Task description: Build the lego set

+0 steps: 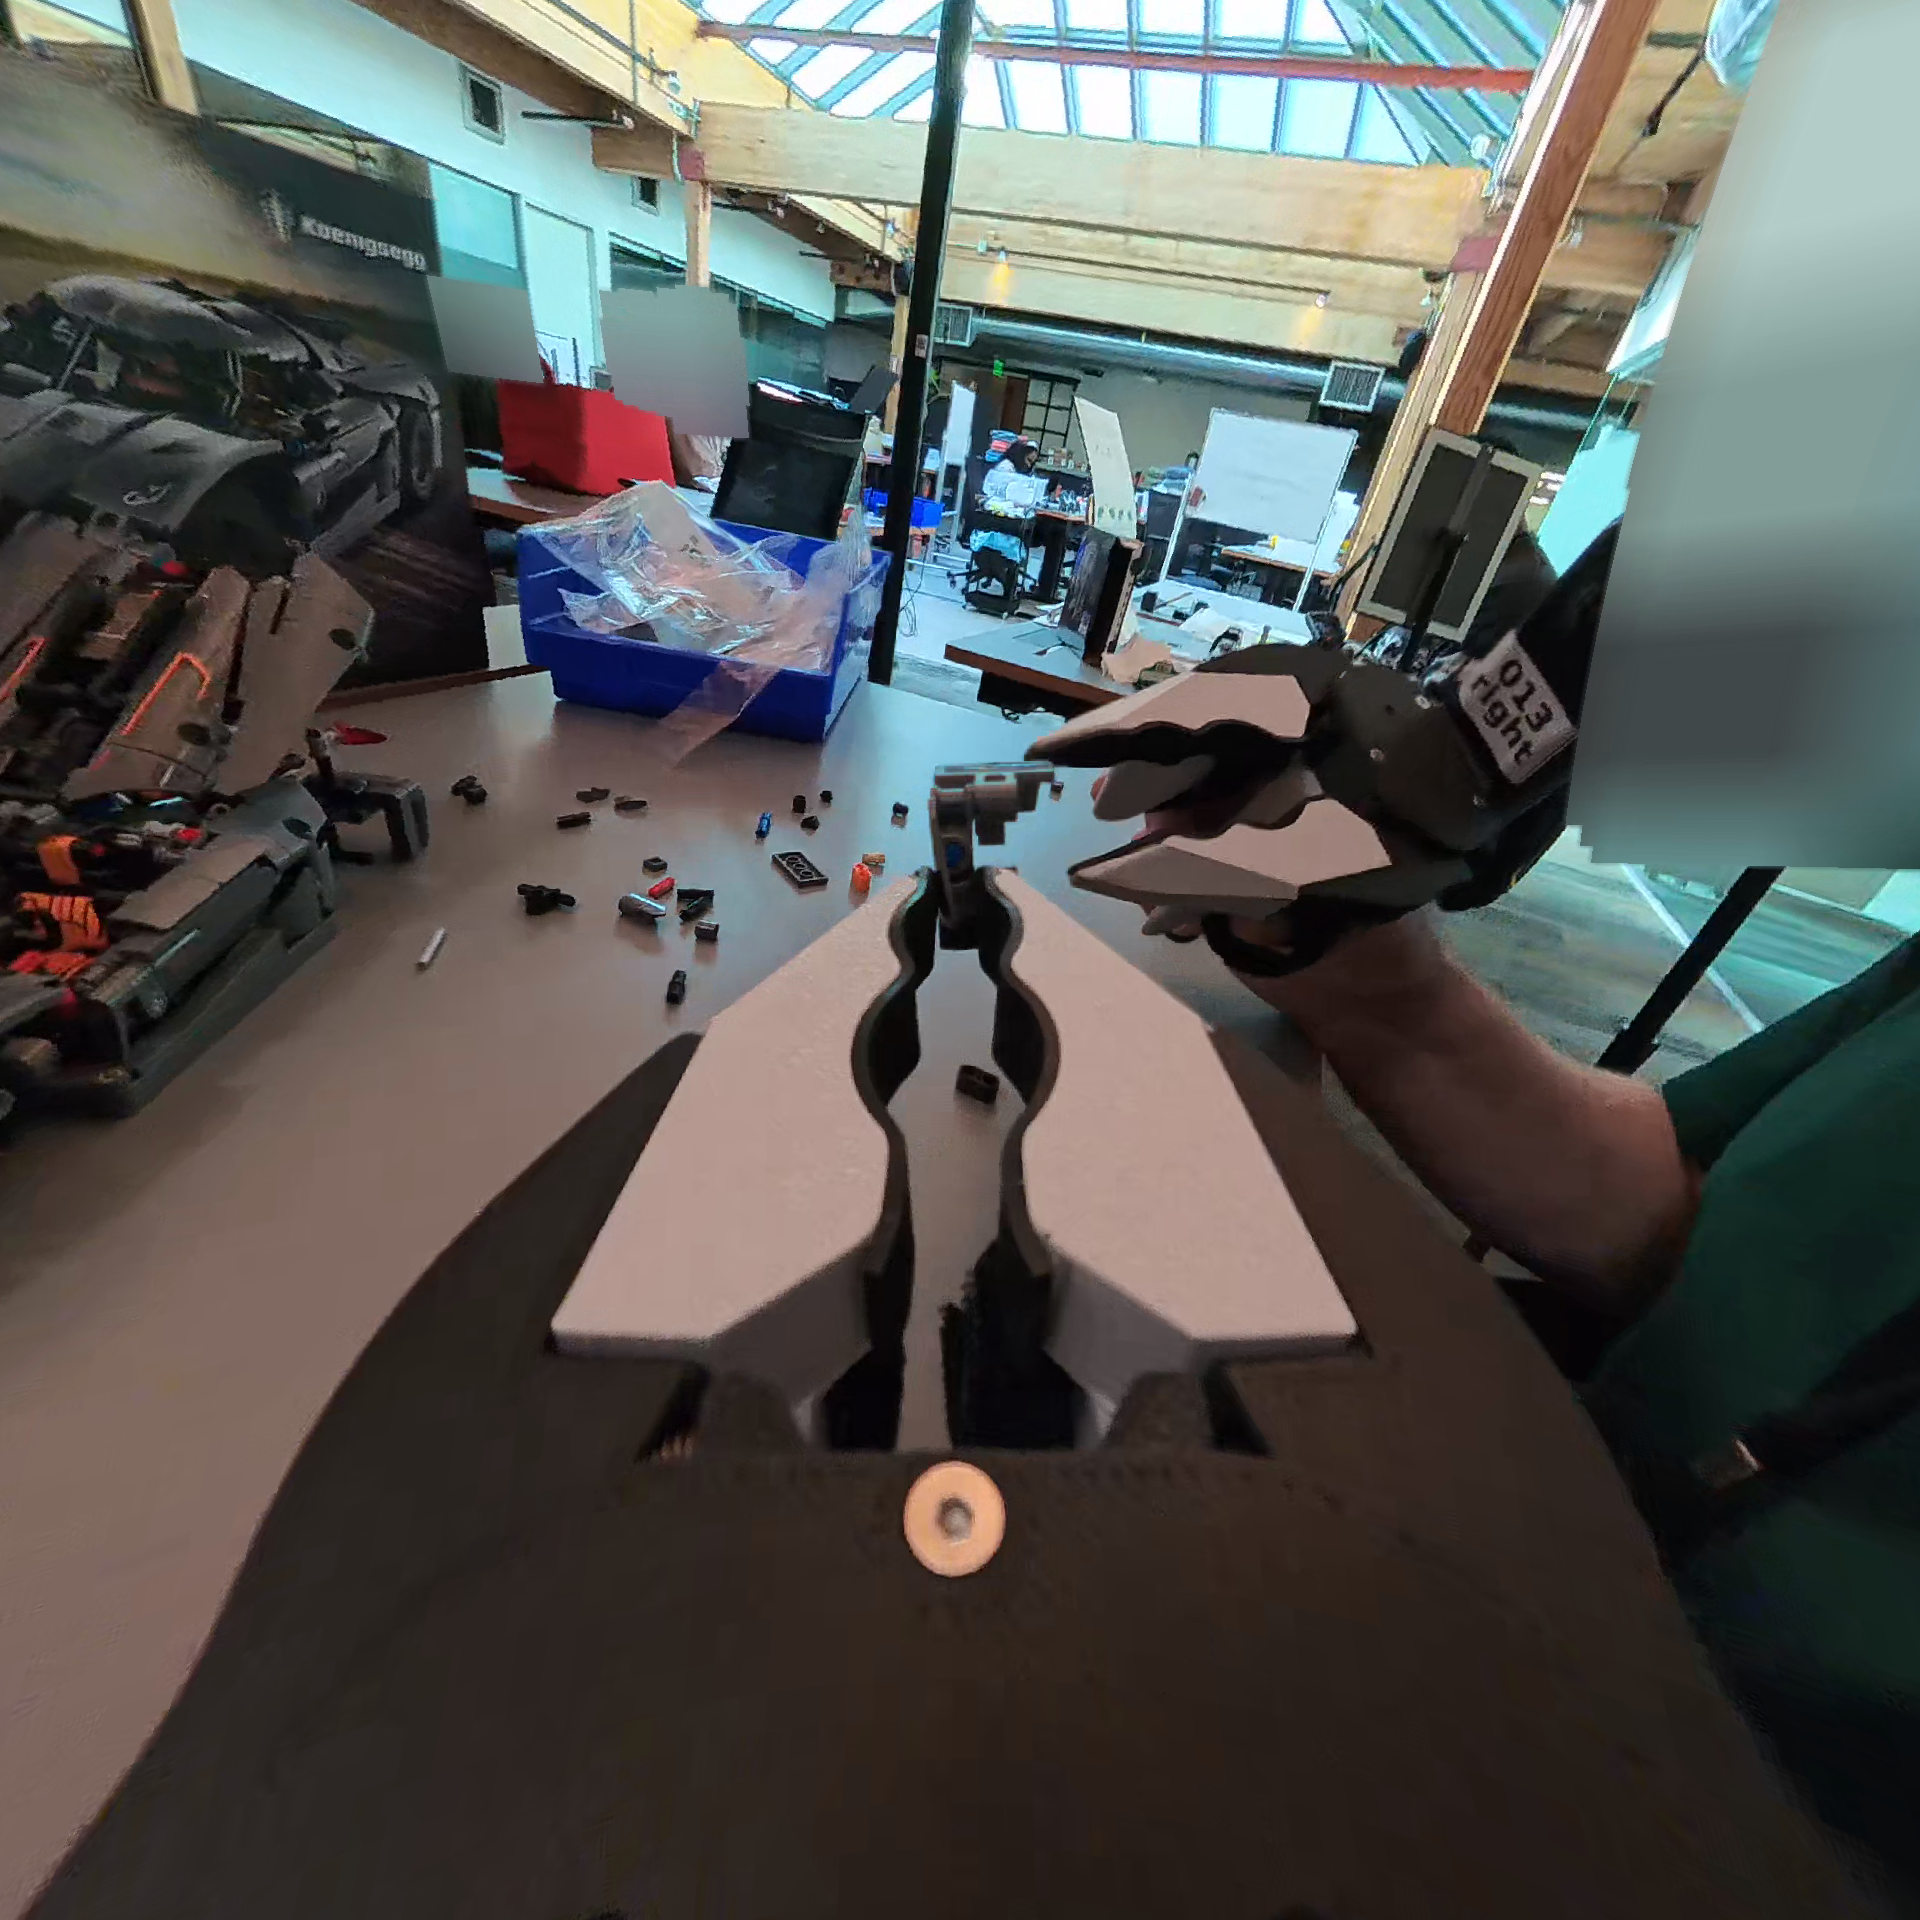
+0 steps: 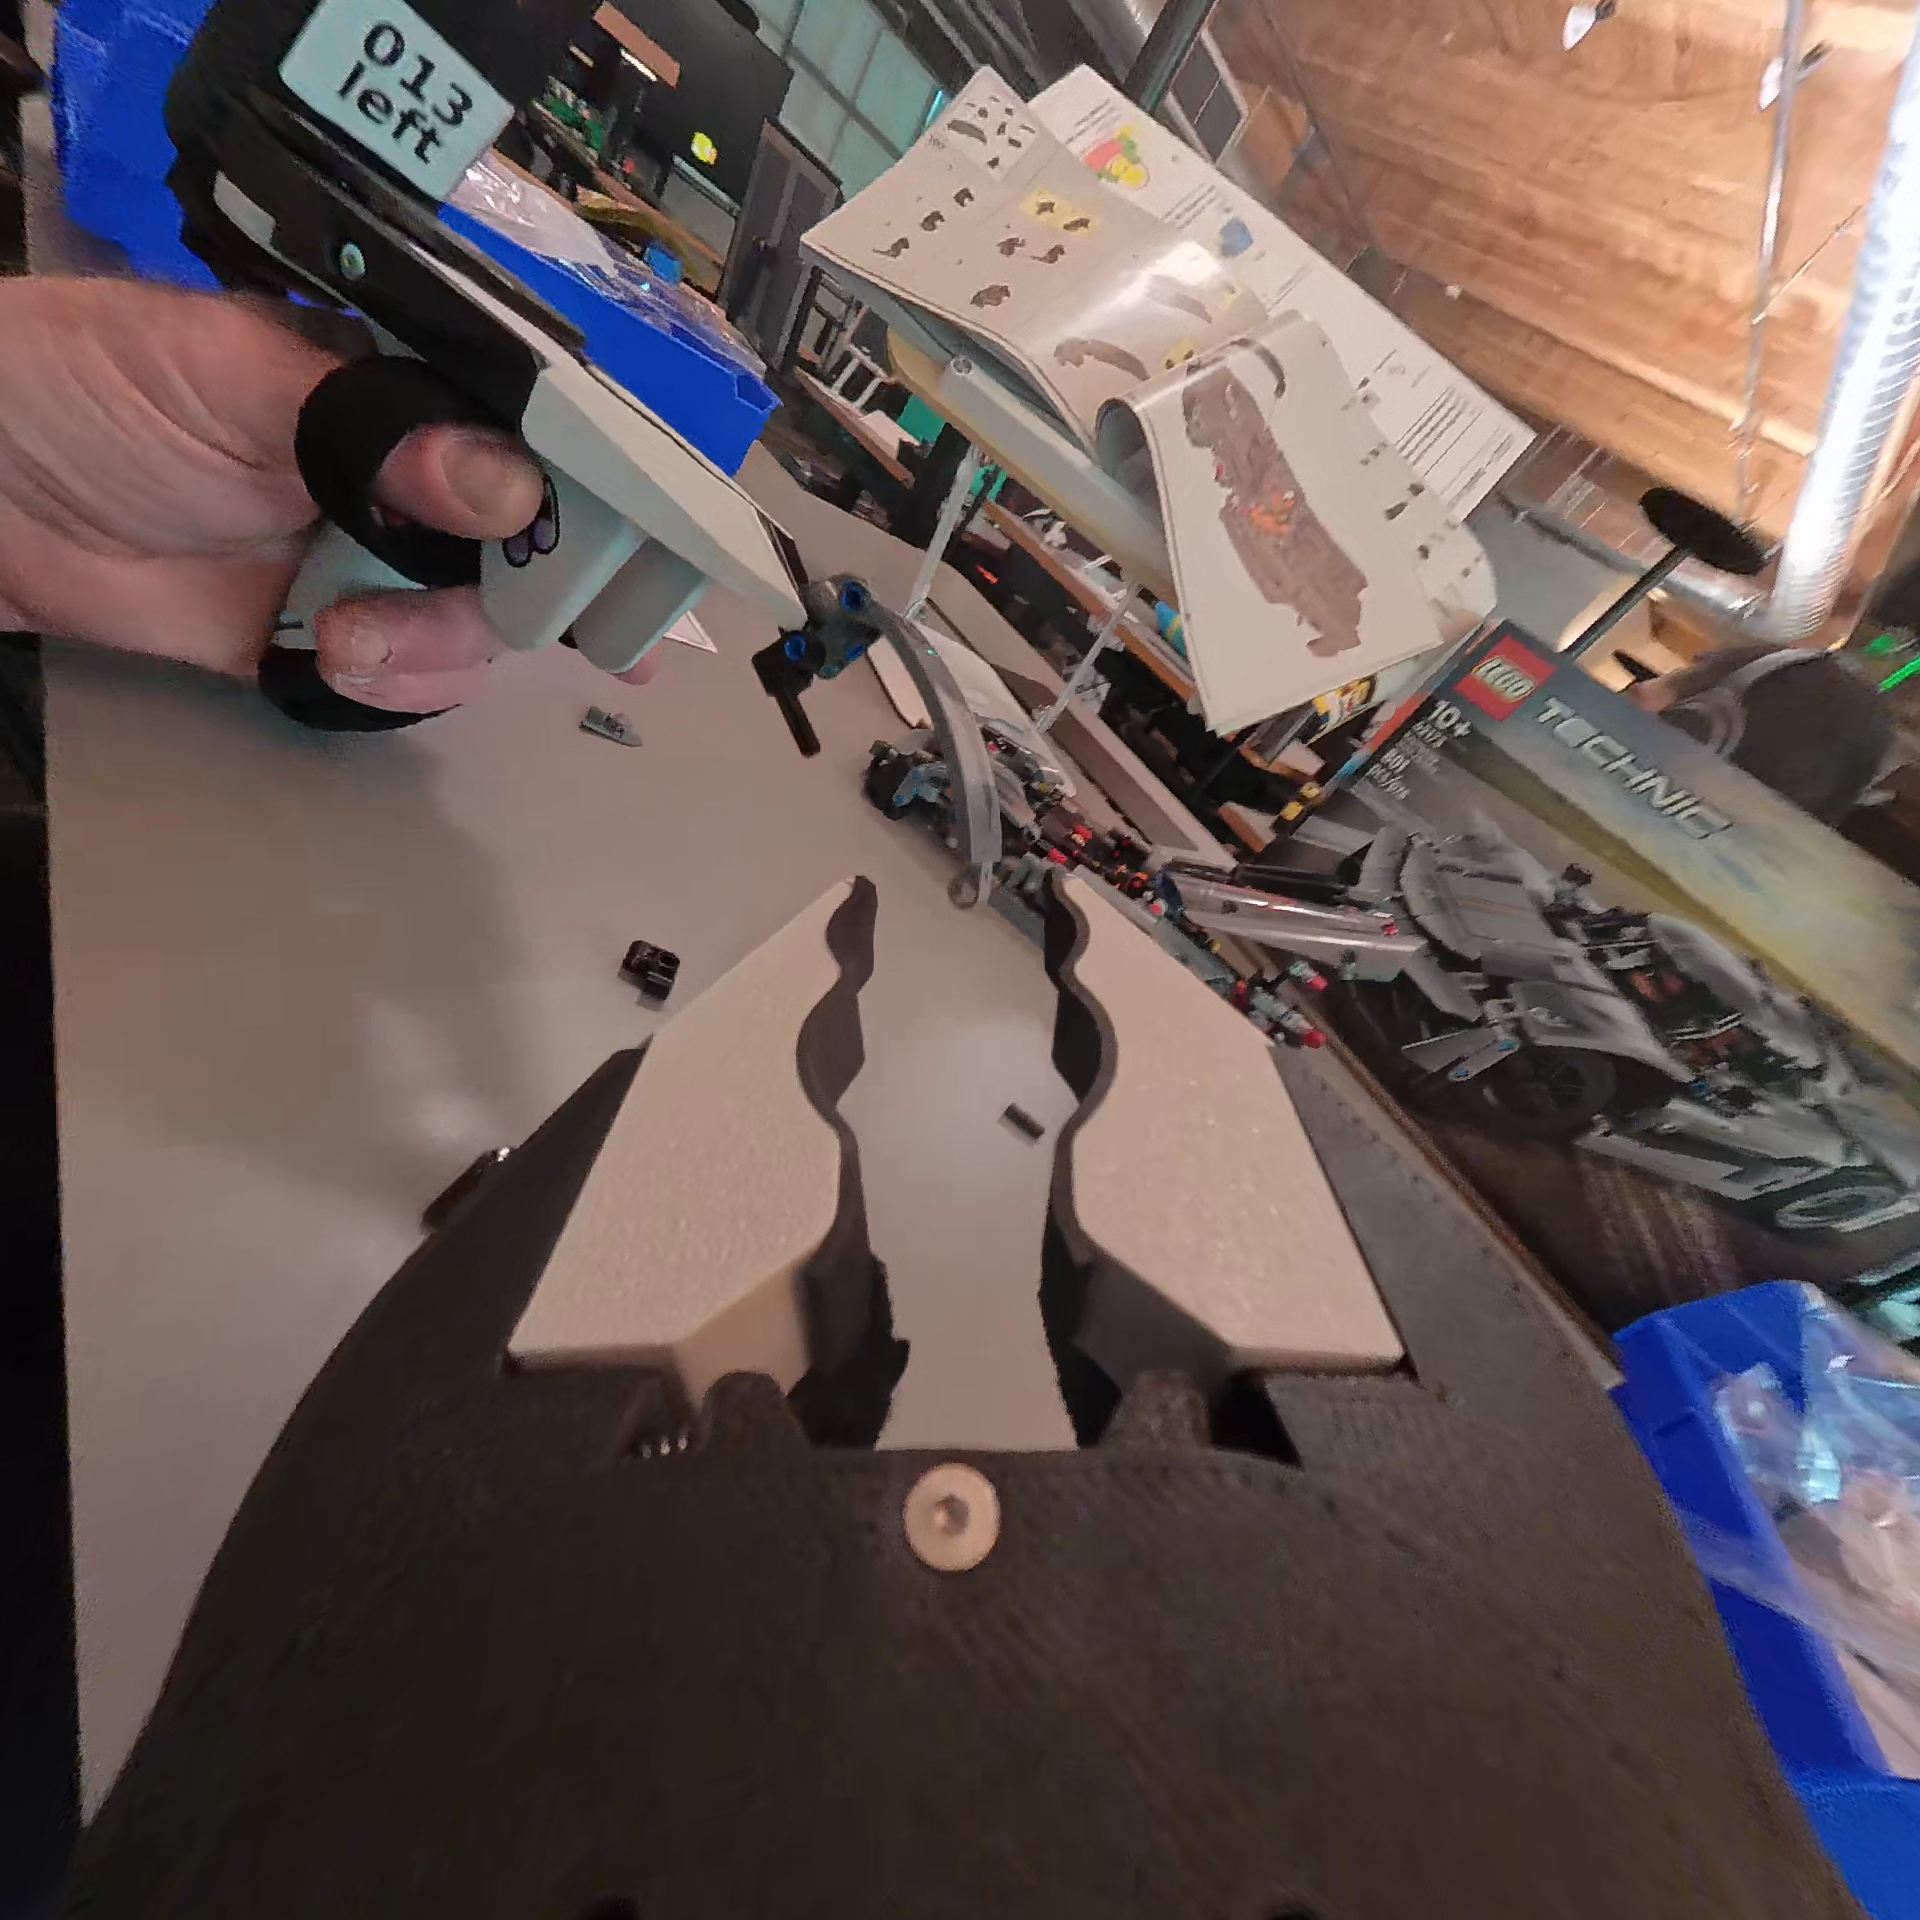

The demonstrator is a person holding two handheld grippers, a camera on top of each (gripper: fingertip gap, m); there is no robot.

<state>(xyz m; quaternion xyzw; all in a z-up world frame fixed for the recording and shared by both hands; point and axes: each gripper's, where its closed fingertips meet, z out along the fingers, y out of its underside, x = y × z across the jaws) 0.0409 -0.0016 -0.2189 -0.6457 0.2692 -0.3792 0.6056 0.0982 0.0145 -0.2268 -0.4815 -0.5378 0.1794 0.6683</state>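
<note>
My left gripper (image 1: 956, 896) is shut on the lower end of a small grey and black lego sub-assembly (image 1: 977, 805) with blue pins, held up above the grey table (image 1: 416, 1143). It also shows in the right wrist view (image 2: 831, 634), at the left gripper's tip (image 2: 795, 613). My right gripper (image 2: 958, 888) is open and empty. In the left wrist view it (image 1: 1060, 816) sits just right of the sub-assembly, jaws apart, not touching it. The partly built grey lego car (image 1: 156, 831) lies at the table's left.
Loose small pieces (image 1: 675, 894) are scattered mid-table, and a small black piece (image 1: 977, 1083) lies under the left fingers. A blue bin with plastic bags (image 1: 707, 623) stands behind. The set's box (image 2: 1610, 935), an open instruction booklet (image 2: 1195, 312) and a second blue bin (image 2: 1766, 1507) show in the right wrist view. Some 7 cm of space lies between my two pairs of fingers. The partly built grey lego car (image 1: 156, 831) is about equally far from each gripper, around 25 cm.
</note>
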